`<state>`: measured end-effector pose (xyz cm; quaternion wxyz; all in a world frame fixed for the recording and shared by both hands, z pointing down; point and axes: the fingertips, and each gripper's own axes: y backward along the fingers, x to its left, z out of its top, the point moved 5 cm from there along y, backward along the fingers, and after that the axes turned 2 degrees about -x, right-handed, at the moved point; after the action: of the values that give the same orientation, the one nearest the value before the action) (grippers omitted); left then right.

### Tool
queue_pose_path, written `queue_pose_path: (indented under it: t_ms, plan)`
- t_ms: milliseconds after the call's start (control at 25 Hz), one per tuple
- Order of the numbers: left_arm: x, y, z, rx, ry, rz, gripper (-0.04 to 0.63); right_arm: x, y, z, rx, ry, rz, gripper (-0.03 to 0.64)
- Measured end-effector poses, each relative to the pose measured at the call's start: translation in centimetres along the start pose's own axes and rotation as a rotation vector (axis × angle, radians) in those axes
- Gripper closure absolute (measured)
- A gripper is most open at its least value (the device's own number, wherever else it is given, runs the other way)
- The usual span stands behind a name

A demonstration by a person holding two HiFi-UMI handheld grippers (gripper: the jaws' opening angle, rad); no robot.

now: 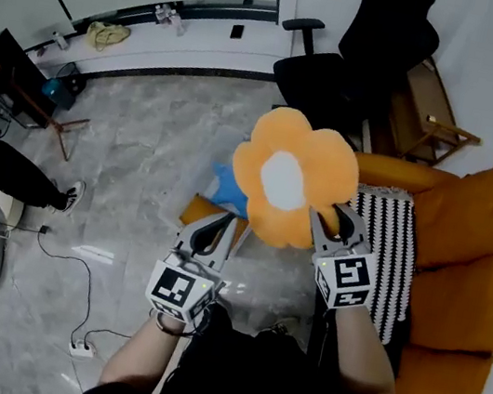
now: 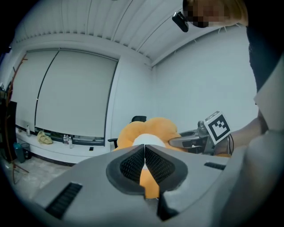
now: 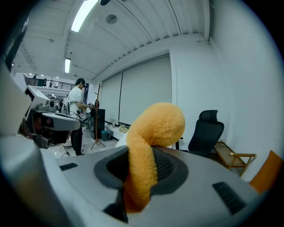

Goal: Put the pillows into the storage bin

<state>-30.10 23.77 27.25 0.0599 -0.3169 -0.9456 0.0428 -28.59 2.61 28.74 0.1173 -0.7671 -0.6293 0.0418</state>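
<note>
Right hand-held gripper: clamped on a lower petal, so the flower pillow stands aloft, mid-frame, for carrying. Left hand-held gripper: jaws closed, seemingly empty.

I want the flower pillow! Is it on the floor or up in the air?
Up in the air. The right hand-held gripper pinches a petal of the flower pillow.

Fuzzy plush flower pillow, glossy stone floor, matt cloth cushions
</note>
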Motion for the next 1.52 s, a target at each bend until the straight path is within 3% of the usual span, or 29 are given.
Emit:
queue_pose_path:
  t_ms: [360,560,1120,1240,1320,1480,1520]
  plan:
    - [17.3,6.0,0.1,0.026,0.021,0.084,0.588,12.3,-14.8,2.6,0.045,-0.019,0.089,0.508]
    - [21.7,4.4,-1.7,0.042,0.059,0.083,0.588,14.1,-20.3,0.2,0.114,-0.052,0.121,0.506]
    - [24.0,-1.9,-16.6,0.24,0.251,0.161,0.588,14.1,-32.3,-17.1,0.345,-0.138,0.255,0.506]
    - [24.2,-2.2,-20.4,0.246,0.303,0.183,0.588,15.4,-34.5,-21.4,0.398,-0.141,0.29,0.503]
    - [24.4,-2.5,-22.8,0.259,0.324,0.187,0.588,16.0,-35.9,-24.3,0.423,-0.138,0.304,0.462]
    - [24.6,-2.2,-26.5,0.285,0.364,0.204,0.588,17.0,-37.3,-28.8,0.444,-0.123,0.306,0.301]
    - [24.6,-2.0,-27.2,0.292,0.373,0.208,0.588,17.2,-37.3,-29.6,0.449,-0.125,0.307,0.295]
